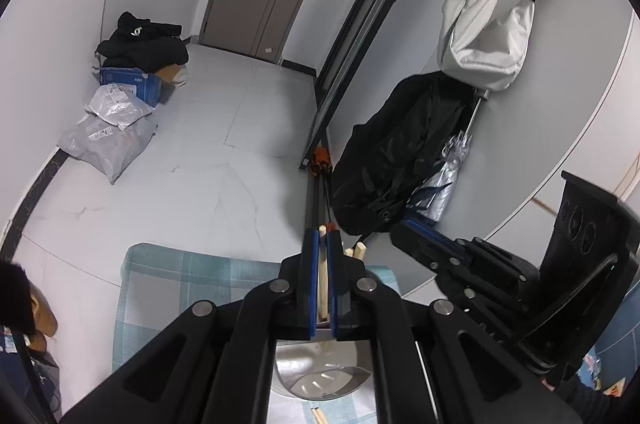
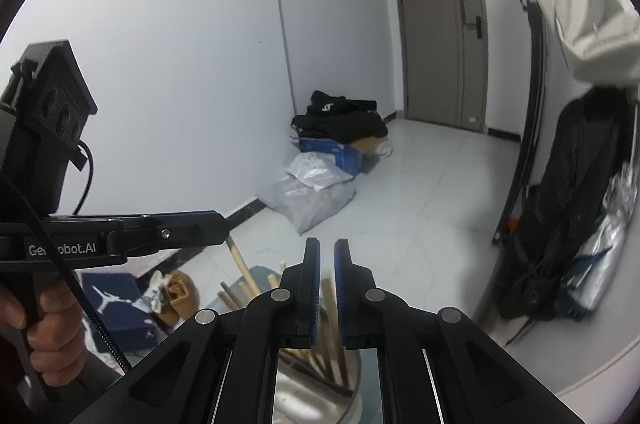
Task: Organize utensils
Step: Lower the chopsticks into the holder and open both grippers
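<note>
My left gripper is shut on a pale wooden chopstick, held upright over a shiny metal holder on the teal plaid cloth. The right wrist view shows the left gripper from the side, with its chopstick slanting down into the metal holder. Several chopsticks lean inside it. My right gripper hangs above the holder with a narrow gap between its blue pads. One stick shows through the gap, and the pads do not press on it. The right gripper is also close at the right.
Another chopstick lies on the cloth near the holder. On the floor beyond are grey mail bags, a blue box under black clothes, and a dark coat with an umbrella by the wall. A hand grips the left tool's handle.
</note>
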`<state>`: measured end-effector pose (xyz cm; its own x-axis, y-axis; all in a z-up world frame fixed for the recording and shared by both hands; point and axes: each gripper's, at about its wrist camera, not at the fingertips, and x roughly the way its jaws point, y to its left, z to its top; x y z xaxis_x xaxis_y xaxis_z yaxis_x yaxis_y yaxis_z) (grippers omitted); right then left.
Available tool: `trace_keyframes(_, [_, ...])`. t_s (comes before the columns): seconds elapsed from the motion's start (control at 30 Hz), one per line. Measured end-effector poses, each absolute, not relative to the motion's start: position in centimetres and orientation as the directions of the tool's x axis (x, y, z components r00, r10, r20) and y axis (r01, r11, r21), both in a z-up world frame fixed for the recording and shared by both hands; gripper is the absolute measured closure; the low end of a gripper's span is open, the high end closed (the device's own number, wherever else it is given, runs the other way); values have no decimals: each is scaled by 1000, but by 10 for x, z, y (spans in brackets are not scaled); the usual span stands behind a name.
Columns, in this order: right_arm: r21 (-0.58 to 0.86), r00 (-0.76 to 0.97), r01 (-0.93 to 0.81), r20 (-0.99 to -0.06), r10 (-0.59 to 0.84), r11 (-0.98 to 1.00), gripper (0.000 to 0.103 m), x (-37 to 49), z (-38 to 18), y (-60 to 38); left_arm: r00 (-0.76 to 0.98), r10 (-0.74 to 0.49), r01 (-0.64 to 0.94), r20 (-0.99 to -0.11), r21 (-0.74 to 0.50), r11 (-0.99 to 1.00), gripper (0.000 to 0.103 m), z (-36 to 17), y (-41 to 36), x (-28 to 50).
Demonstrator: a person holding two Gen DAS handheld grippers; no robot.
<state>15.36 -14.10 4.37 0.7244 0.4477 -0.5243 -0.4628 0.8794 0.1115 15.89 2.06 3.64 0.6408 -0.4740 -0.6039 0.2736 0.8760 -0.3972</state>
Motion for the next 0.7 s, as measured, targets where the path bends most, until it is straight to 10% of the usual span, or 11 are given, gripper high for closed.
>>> trace_keyframes(0.47, [180,748,-371,-523,408,911,83,120,46,-181,563,-442,249,-698,-367,896,99,20,16,150])
trace_keyframes(0.7, [191,764,-352,-507,399,916,70,93,54,-189,627,-365,196,-688,-314,929,69,30,21,123])
